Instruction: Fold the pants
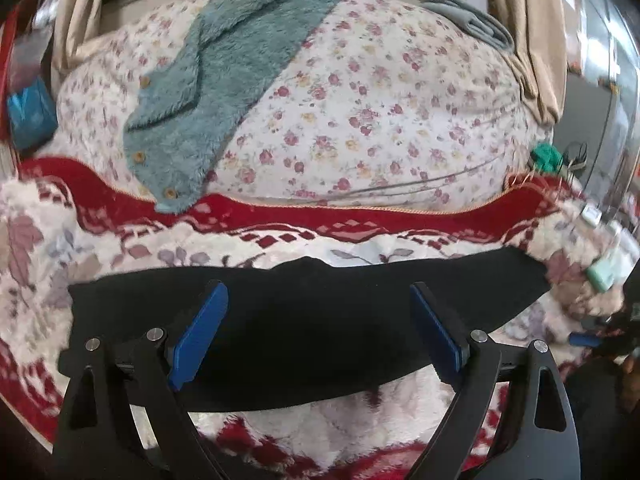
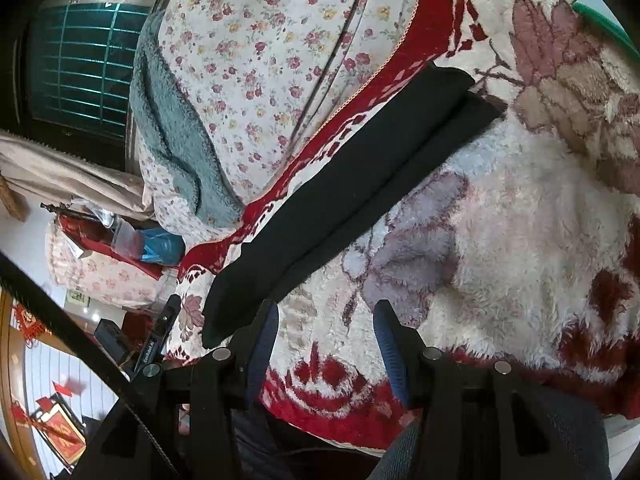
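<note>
The black pants (image 1: 320,320) lie flat as a long folded strip on the red and white fleece blanket (image 1: 320,432). In the right wrist view the pants (image 2: 352,196) run diagonally, both legs side by side. My left gripper (image 1: 320,320) is open above the middle of the pants, blue pads (image 1: 200,332) spread wide. My right gripper (image 2: 326,344) is open and empty over the blanket (image 2: 520,240), beside the near end of the pants. The right gripper's tip shows at the far right of the left view (image 1: 584,339).
A teal fluffy cardigan (image 1: 224,80) lies on the floral bedsheet (image 1: 380,112) beyond the blanket. Beige curtains (image 1: 528,32) hang by the window. A blue bag (image 1: 30,116) sits at the left. The bed edge lies near my right gripper.
</note>
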### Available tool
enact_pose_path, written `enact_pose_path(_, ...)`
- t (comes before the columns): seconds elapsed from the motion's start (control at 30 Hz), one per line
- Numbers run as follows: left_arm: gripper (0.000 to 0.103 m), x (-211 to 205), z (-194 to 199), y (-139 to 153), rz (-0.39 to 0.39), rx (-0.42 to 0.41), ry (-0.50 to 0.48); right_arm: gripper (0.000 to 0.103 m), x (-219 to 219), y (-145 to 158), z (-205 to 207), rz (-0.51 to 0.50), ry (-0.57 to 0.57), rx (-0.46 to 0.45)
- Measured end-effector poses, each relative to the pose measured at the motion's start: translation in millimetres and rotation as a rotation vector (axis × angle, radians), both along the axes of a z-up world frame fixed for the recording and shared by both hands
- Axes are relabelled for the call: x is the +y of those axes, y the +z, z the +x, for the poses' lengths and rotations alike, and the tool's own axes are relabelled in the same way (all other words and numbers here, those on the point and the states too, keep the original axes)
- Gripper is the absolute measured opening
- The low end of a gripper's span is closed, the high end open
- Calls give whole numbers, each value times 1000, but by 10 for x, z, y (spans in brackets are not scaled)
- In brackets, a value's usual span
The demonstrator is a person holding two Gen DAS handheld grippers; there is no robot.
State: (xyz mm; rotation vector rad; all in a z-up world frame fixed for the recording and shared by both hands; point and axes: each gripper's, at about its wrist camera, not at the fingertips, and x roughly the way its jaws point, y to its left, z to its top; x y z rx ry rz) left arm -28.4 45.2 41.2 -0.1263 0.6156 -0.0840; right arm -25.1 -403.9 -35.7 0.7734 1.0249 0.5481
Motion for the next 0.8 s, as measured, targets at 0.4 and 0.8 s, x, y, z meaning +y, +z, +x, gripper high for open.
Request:
enact_pose_path(0.4,91,153,-46,25,-160,-6,-30,48,17,13,1,-4,2,1)
enact_pose_path(0.8,91,28,-1,-36,-135,36,-97,48,20,19,9,2,4,4)
